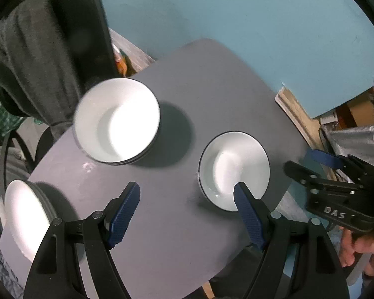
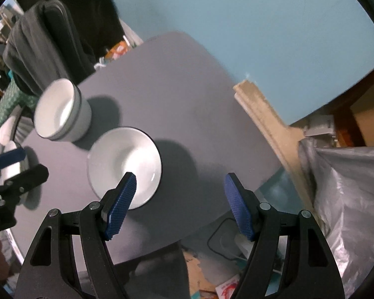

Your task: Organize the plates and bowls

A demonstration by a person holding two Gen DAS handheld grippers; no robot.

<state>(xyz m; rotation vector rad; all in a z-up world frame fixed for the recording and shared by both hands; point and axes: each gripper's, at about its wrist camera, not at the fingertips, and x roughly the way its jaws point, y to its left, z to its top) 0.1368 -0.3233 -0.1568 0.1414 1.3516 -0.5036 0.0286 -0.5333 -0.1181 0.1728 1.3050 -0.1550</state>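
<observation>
On a grey table (image 1: 187, 87) stands a stack of white bowls (image 1: 117, 122) at the back left, also seen in the right wrist view (image 2: 62, 112). A single shallow white bowl with a dark rim (image 1: 234, 169) (image 2: 124, 164) sits near the right edge. A stack of white plates (image 1: 25, 219) lies at the front left corner. My left gripper (image 1: 187, 199) hangs open above the table between plates and shallow bowl, holding nothing. My right gripper (image 2: 180, 186) is open and empty over the table's right edge, beside that bowl; it also shows in the left wrist view (image 1: 304, 162).
A chair draped with a dark garment (image 1: 37, 49) stands behind the table on the left. A blue wall (image 1: 236, 12) is at the back. A silver foil bag (image 2: 349, 199), a wooden strip (image 2: 261, 114) and floor clutter lie right of the table. A hand (image 1: 356, 246) grips the right tool.
</observation>
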